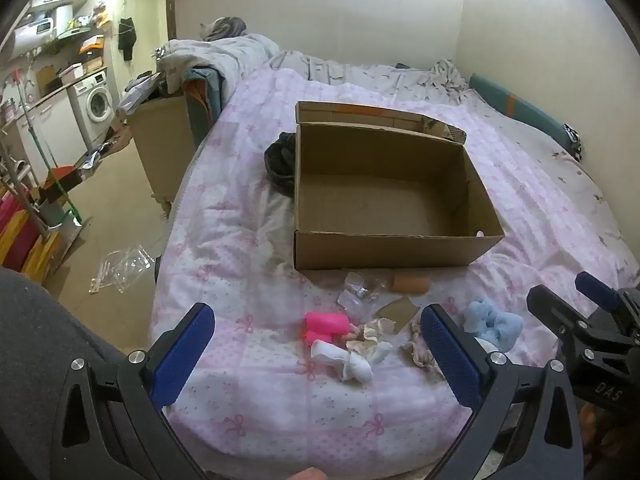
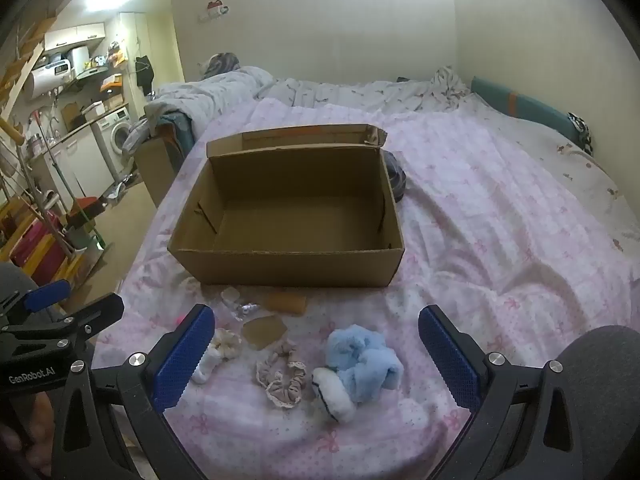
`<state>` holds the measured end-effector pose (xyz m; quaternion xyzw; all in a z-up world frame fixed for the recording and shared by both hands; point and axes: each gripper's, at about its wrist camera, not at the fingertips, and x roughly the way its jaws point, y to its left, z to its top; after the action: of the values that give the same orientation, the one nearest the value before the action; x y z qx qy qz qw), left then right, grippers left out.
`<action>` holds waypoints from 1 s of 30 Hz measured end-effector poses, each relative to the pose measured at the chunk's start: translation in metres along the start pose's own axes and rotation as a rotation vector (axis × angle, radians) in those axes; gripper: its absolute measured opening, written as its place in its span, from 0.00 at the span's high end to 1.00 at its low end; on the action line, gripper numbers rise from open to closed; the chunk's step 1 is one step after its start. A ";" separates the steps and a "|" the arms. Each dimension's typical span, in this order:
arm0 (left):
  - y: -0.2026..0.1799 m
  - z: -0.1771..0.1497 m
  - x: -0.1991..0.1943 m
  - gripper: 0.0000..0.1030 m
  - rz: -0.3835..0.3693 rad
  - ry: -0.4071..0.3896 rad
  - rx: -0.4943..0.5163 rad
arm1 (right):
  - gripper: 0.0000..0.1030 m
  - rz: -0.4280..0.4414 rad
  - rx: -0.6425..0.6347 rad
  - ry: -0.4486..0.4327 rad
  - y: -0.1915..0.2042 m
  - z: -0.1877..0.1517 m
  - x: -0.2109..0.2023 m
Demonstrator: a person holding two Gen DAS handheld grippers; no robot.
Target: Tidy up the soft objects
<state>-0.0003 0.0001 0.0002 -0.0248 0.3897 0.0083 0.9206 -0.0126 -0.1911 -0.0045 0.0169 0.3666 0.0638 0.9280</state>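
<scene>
Your left gripper [image 1: 318, 344] and right gripper [image 2: 316, 354] fingers spread wide, holding nothing, above soft items near the bed's [image 2: 500, 240] front edge, blue plush [image 2: 364, 360], scrunchie [image 2: 280, 378], open cardboard box [image 2: 288, 264] behind them.

Both the left tongs [image 1: 318, 344] and right tongs [image 2: 316, 354] gape wide, empty, angled downward.

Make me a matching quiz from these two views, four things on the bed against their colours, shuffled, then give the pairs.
Things:
1. fluffy sock
2. cardboard box
3. scrunchie
4. rolled item left of the socks

Colours:
A. brown
B. bright pink
C. light blue
D. beige

Pairs: 1-C, 2-A, 3-D, 4-B
</scene>
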 end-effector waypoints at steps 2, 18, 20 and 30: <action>0.000 -0.001 -0.001 0.00 -0.005 0.000 0.000 | 0.00 0.004 0.003 -0.001 0.000 0.000 0.000; 0.006 0.002 0.001 0.00 0.012 0.014 -0.005 | 0.00 0.001 0.002 0.001 0.000 0.000 0.001; 0.006 0.002 0.001 0.00 0.013 0.013 -0.004 | 0.00 0.000 0.004 0.003 0.000 0.000 0.001; 0.003 0.001 0.001 0.00 0.017 0.014 -0.002 | 0.00 0.002 0.006 0.004 -0.001 0.000 0.001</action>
<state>0.0008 0.0035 0.0003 -0.0223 0.3962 0.0164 0.9177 -0.0117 -0.1920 -0.0057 0.0199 0.3685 0.0635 0.9272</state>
